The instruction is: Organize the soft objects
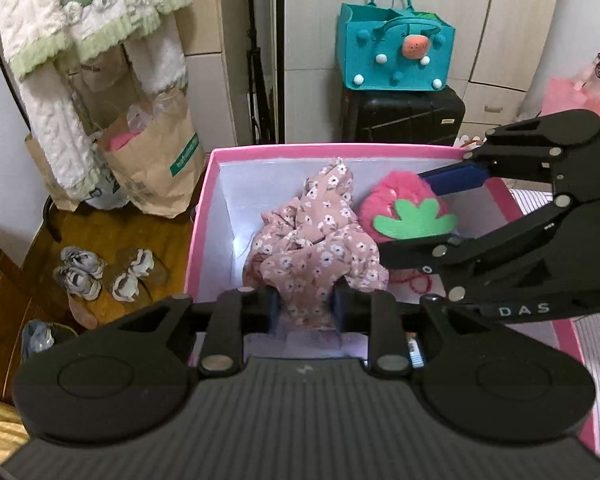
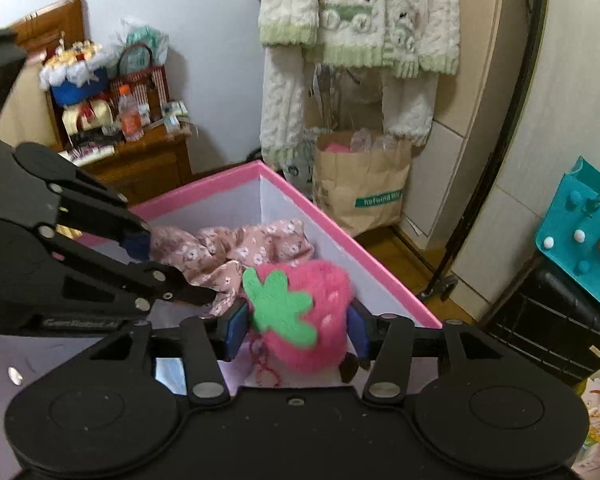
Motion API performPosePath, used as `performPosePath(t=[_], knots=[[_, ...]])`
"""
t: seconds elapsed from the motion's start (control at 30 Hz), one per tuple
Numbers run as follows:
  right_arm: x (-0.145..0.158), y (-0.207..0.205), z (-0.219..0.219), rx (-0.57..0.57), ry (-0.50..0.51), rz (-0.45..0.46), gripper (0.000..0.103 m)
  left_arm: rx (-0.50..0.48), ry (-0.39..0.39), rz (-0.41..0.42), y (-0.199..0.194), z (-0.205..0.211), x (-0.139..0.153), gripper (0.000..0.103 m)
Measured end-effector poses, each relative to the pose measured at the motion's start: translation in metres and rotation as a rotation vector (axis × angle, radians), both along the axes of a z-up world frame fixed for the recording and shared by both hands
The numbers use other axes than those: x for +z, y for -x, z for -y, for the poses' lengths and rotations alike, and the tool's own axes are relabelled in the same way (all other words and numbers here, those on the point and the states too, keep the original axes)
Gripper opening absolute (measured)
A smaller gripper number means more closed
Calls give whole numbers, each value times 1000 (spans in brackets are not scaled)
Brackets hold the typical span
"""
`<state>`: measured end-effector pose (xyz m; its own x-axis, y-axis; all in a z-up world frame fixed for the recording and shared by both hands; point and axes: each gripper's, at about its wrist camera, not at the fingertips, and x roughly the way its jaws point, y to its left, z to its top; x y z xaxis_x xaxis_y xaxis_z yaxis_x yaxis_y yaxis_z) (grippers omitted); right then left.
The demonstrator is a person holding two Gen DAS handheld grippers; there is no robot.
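Observation:
A pink-rimmed box (image 1: 332, 148) with white inner walls holds a pink floral cloth (image 1: 316, 248) and a fuzzy pink strawberry plush (image 1: 384, 208) with a green felt leaf. My left gripper (image 1: 306, 308) is over the box's near edge, open, with the cloth's near end loose between its pads. From the right, my right gripper (image 1: 404, 214) reaches into the box. In the right wrist view the plush (image 2: 320, 320) fills the gap of the right gripper (image 2: 298, 332), which is open around it. The left gripper (image 2: 176, 270) straddles the cloth (image 2: 236, 248) there.
A teal felt bag (image 1: 396, 56) sits on a black suitcase (image 1: 404, 116) behind the box. Brown paper bags (image 1: 152, 172) and hanging white fleece garments (image 1: 80, 40) stand at the left. Shoes (image 1: 104, 276) lie on the wooden floor. A wooden cabinet (image 2: 140, 160) carries clutter.

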<state>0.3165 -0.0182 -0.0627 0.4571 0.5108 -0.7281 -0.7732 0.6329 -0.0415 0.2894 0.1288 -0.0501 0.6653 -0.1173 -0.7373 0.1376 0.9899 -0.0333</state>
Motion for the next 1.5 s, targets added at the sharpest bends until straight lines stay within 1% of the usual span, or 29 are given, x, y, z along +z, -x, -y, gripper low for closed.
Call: performPosePath(t=[0.03,0.07,0.13,0.27,0.33,0.47,0.53,0.57,0.63,0.77,0.87,0.9,1.0,1.03,1.13,1.23,1.33,1.43,1.5], knots=[[-1,0,0,-9,7,2,64,7,-7,2,1,0,1,32],[-2,0,1,-12,7,7,65,13,-11,6,3,0,1,36],[0,4,5,-24,7,28,70,19,-11,20,7,0,4,50],[11,20,20,-65,-25,74,72,23,-20,59,20,1,13,62],[17,30,28,-90,-46,86,73,18,-11,74,28,2,18,72],[29,56,46,-146,-77,95,74,-4,-11,96,46,4,25,79],[34,67,54,-179,-96,80,75,-9,-28,109,55,8,29,87],[36,73,58,-190,-106,72,75,-10,-39,116,59,10,31,89],[39,83,65,-212,-118,60,76,-10,-66,131,67,14,33,96],[43,105,74,-249,-104,68,76,17,-107,118,82,21,40,97],[48,121,82,-262,-109,48,78,17,-135,100,94,27,46,100],[50,126,85,-268,-114,44,80,20,-143,93,100,29,49,100],[56,141,92,-290,-125,28,97,8,-159,85,114,33,54,100],[58,145,93,-295,-125,23,98,4,-160,94,121,35,57,100],[63,160,95,-355,-90,29,98,-5,-145,113,139,37,64,100],[67,176,97,-400,-41,66,98,-5,-126,114,156,41,69,100],[71,200,112,-454,-78,116,98,-20,-122,113,173,44,73,100],[77,222,122,-474,-84,154,98,-37,-113,106,187,48,76,100],[81,235,129,-504,-91,169,98,-65,-96,102,195,50,78,100]])
